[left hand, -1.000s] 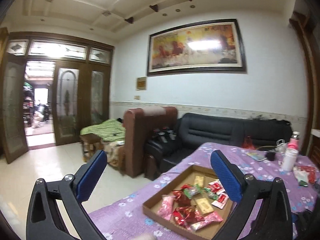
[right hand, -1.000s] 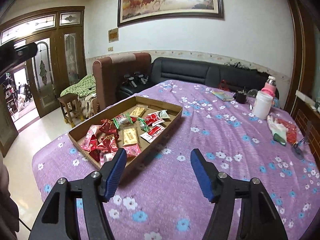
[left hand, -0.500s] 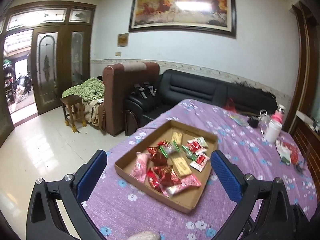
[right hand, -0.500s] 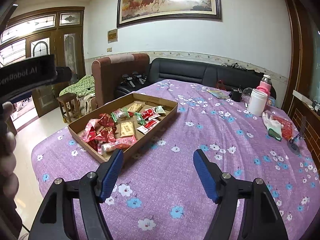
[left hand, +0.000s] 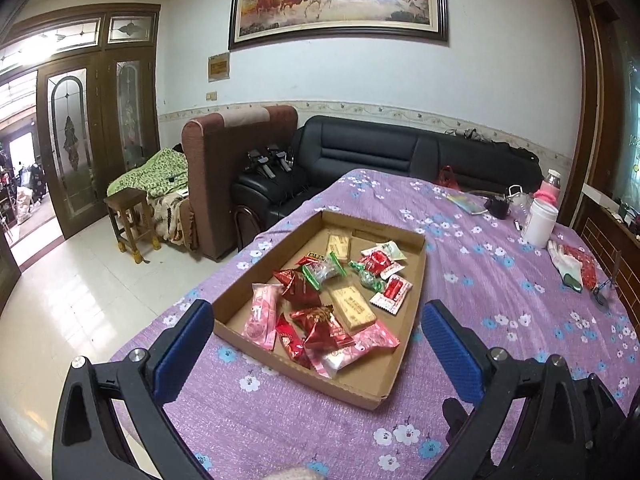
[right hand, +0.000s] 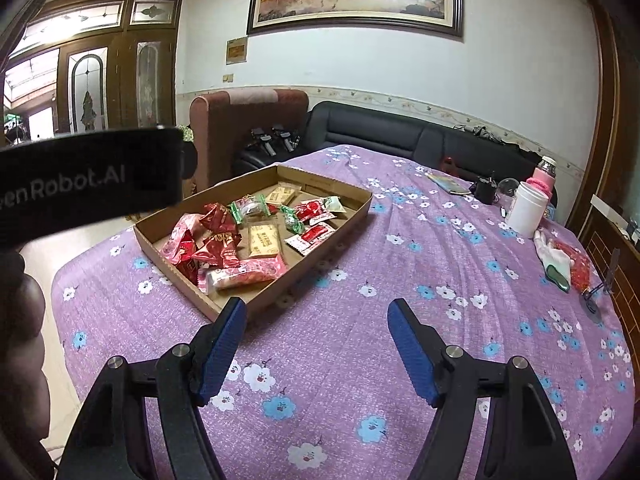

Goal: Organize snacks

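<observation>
A shallow cardboard tray [left hand: 414, 280] lies on the purple flowered tablecloth and holds several mixed snacks: red foil packets [left hand: 322, 326], pink wrappers [left hand: 262, 314], tan biscuit bars [left hand: 354, 306] and green-ended candies [left hand: 322, 270]. My left gripper [left hand: 316, 340] is open and empty, above the tray's near end. My right gripper [right hand: 316, 340] is open and empty over the cloth, to the right of the tray [right hand: 320, 240]. The left gripper's body [right hand: 88, 184] shows at the left of the right wrist view.
At the table's far right stand a white jar [left hand: 538, 224], a pink-topped bottle [left hand: 550, 190], a white glove [left hand: 566, 260] and a red bag [left hand: 586, 266]. A black sofa [left hand: 380, 156], a brown armchair [left hand: 236, 160] and a wooden stool [left hand: 130, 220] stand beyond the table.
The left gripper has tilted down and moved in over the table, so the tray now sits between its fingers. The right gripper has moved slightly closer to the tray. Both stay open.
</observation>
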Available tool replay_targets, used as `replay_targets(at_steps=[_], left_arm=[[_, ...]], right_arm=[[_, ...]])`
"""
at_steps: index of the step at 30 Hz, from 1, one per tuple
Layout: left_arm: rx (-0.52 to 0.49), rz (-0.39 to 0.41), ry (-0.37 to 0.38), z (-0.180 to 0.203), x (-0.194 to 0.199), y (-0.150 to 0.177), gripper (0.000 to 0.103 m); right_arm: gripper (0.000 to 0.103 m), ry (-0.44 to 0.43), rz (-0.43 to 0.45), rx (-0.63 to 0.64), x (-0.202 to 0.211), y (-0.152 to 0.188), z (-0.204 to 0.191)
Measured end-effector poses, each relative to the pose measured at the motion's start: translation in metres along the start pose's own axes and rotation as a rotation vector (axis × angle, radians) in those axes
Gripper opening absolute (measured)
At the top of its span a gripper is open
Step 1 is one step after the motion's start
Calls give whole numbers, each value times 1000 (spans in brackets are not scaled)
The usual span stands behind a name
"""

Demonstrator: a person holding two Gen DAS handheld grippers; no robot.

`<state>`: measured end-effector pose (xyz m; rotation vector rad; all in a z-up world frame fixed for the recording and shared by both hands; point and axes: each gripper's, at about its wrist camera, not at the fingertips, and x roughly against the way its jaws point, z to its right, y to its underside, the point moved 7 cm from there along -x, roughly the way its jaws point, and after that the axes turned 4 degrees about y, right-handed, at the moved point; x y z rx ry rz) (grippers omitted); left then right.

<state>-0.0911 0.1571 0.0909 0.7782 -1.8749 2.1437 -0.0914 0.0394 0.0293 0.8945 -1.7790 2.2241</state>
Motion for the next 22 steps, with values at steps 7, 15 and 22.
replay_targets(at_steps=[7,15,22], left_arm=[[10,-32,7,-5,-12,5,103],[38,-45,-1,-17,-23,8,103],[42,-53,-45,-26,-29,5,103]], right_arm=[[77,1,-23,21,-9,1,-9],[77,-6,-40,37,-17,2,-18],[77,-1,-59,50,-22,3,-20]])
